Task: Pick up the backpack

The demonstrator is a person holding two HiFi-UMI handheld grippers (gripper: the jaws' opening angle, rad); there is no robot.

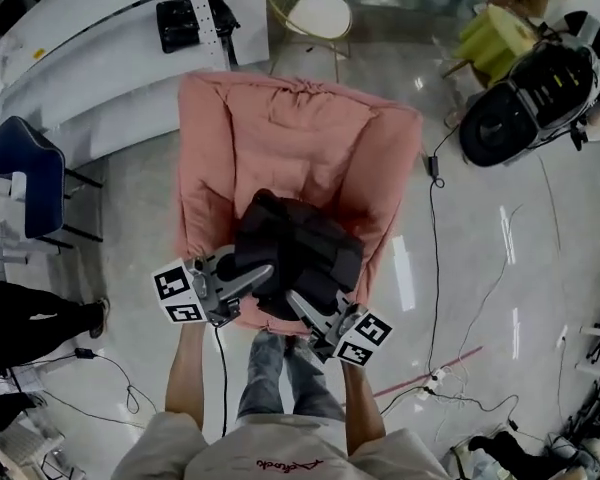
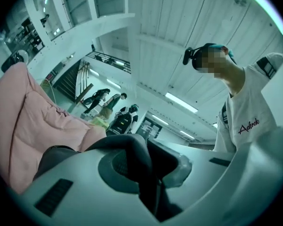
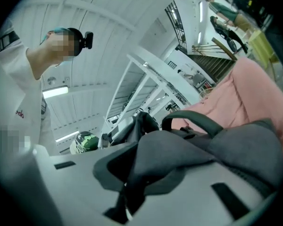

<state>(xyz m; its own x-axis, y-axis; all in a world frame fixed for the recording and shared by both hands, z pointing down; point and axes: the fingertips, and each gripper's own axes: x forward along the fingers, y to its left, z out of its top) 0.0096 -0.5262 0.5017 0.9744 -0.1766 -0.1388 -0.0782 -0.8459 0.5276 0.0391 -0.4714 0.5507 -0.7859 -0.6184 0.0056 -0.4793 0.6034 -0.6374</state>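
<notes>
We have the black backpack pinched from both sides. The left gripper has its fingers narrowed onto a dark fold of it, and the right gripper clamps what looks like a strap. The bag lies between and beyond the fingers, against the pink cushion behind them.

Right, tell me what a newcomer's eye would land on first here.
The black backpack stands out, lying on a big pink cushion in the middle of the head view. The left gripper and right gripper each clamp its fabric from the near side. Behind the cushion stands a gold-framed chair with a white seat.
</notes>
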